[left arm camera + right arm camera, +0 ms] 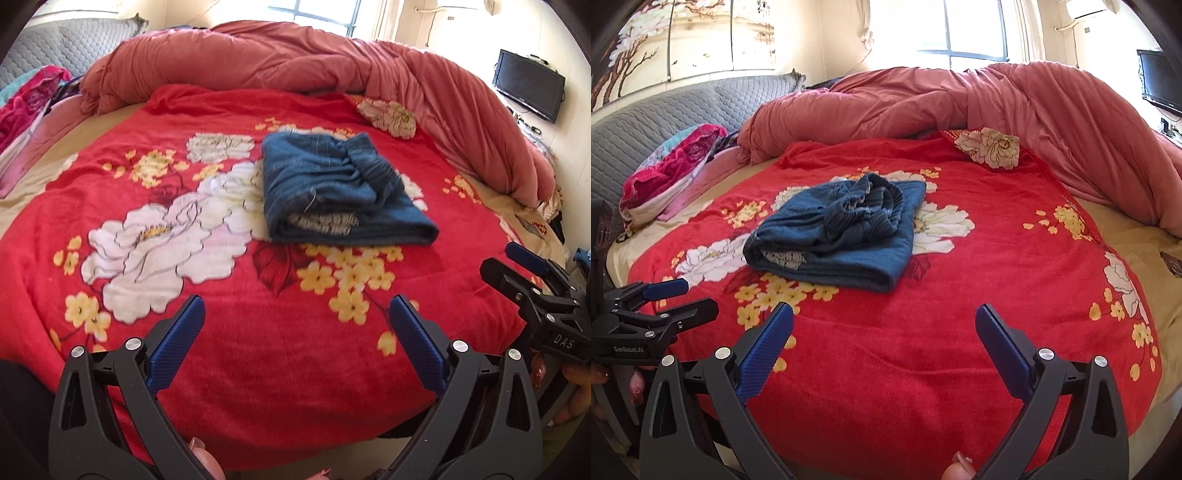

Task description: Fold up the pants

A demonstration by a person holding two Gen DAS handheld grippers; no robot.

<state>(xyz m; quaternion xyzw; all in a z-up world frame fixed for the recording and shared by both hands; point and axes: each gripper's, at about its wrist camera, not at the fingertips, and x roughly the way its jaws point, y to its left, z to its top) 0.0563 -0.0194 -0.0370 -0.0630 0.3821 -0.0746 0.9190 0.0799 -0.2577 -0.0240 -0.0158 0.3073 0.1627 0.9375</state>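
Blue denim pants (340, 192) lie folded into a compact bundle on the red floral blanket (221, 350), with the gathered waistband on top; they also show in the right wrist view (838, 232). My left gripper (297, 310) is open and empty, held over the near part of the blanket, well short of the pants. My right gripper (884, 317) is open and empty, also near the front edge, to the right of the pants. Each gripper shows in the other's view: the right gripper (517, 266) at the right edge, the left gripper (683, 295) at the left edge.
A bunched pink quilt (295, 62) runs along the far and right sides of the bed. A grey quilted headboard (665, 122) and a pink-and-teal pillow (672, 166) are at the left. A TV (528, 85) hangs on the right wall.
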